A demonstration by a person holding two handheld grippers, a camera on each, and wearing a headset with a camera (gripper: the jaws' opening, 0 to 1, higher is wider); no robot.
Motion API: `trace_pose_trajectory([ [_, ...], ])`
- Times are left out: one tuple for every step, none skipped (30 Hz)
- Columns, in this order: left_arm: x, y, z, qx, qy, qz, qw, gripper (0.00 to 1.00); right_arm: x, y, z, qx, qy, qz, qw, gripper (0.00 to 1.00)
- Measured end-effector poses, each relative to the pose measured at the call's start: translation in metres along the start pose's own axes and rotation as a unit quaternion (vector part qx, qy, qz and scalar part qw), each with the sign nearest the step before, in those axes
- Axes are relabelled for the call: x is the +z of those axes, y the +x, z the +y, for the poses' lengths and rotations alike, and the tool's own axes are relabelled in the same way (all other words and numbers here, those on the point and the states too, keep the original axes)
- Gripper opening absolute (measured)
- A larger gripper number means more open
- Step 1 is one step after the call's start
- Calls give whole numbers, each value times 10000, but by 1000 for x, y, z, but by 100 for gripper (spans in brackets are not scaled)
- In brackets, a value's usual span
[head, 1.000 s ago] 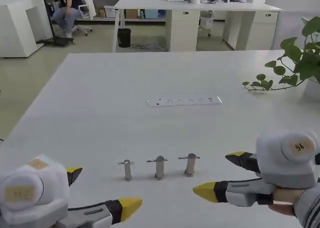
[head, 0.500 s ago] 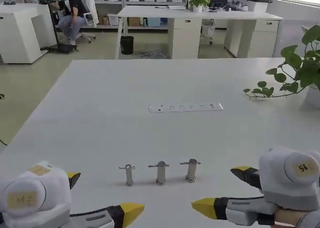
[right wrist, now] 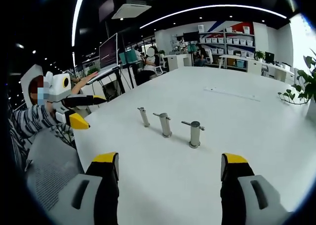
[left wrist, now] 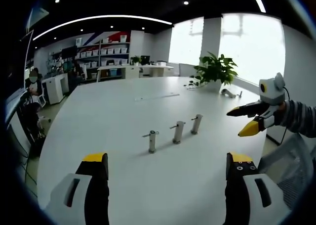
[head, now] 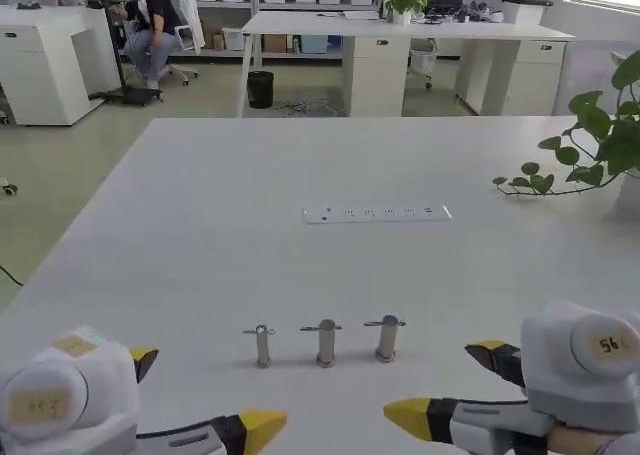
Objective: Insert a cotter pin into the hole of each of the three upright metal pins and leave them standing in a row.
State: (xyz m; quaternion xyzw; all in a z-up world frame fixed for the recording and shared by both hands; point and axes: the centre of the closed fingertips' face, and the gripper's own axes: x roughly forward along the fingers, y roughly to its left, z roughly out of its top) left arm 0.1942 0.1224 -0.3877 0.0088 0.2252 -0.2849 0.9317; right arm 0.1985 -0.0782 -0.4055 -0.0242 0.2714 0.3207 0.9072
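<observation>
- Power strip: lies flat and white on the white surface; serves below as the landmark.
- Metal pins, three: stand upright in a row on the near side of the power strip, well apart from it, roughly parallel to its length and not touching one another.
- Left-hand pin: stands just past the strip's left end, to the left; looks the slimmest of the three.
- Middle pin: stands in line with the left part of the strip.
- Right-hand pin: stands about in line with the strip's middle.
- Cotter pin: runs crosswise as a thin wire through the top of the middle pin, with a like one through the top of each of the other two, ends sticking out sideways.
- Left tongs: released, with the yellow-tipped jaws spread wide and nothing grasped; hover farther from the strip than the pin row, off past its left end, clear of the left-hand pin.
- Right tongs: likewise released, gaping and grasping nothing; hover farther from the strip than the row, about level with the strip's right end, near the right-hand pin but apart from it.
- In each gripper view: own jaws frame the whole row across bare surface, with the other tongs off to one side.
- Potted plant: stands to the right of the strip at the surface's edge, with a leafy stem trailing towards it.
</observation>
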Motion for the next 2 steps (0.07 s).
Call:
trace_pose_trajectory([
  [0, 0, 0, -4, -5, -7, 10000, 99, 0, 0, 1, 3, -4, 4, 10000, 83],
  [1, 0, 0, -8, 0, -14, 10000, 99, -1, 0, 1, 10, -2, 11, 10000, 83],
])
